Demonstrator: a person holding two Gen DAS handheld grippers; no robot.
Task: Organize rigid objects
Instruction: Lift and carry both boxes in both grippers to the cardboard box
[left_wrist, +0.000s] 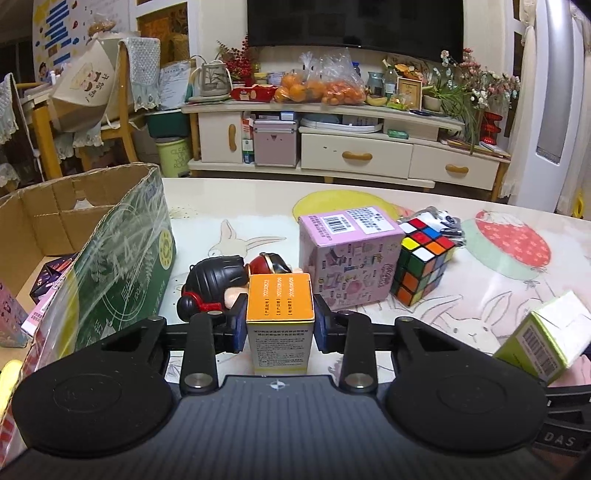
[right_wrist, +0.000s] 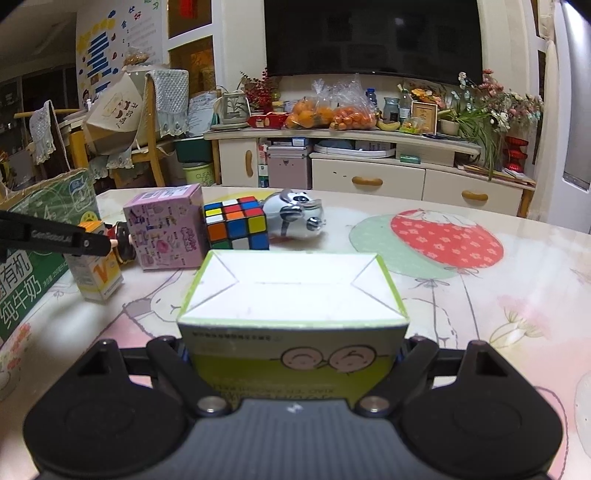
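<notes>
My left gripper (left_wrist: 281, 322) is shut on a small orange-topped white box (left_wrist: 279, 297) that stands upright on the table, with the blue pads pressed on both its sides. A black-haired figurine (left_wrist: 221, 282) lies just behind it. My right gripper (right_wrist: 293, 350) is shut on a wider green and white box (right_wrist: 291, 295), which fills the gap between the fingers. That box also shows at the right edge of the left wrist view (left_wrist: 546, 341). Further back on the table stand a pink box (left_wrist: 347, 254) and a puzzle cube (left_wrist: 424, 258).
An open cardboard carton (left_wrist: 110, 236) with a green printed side stands at the left, with several small boxes inside. A grey and white toy (right_wrist: 295, 216) lies behind the cube. The table (right_wrist: 480, 314) has a printed cover. A TV cabinet stands beyond the table's far edge.
</notes>
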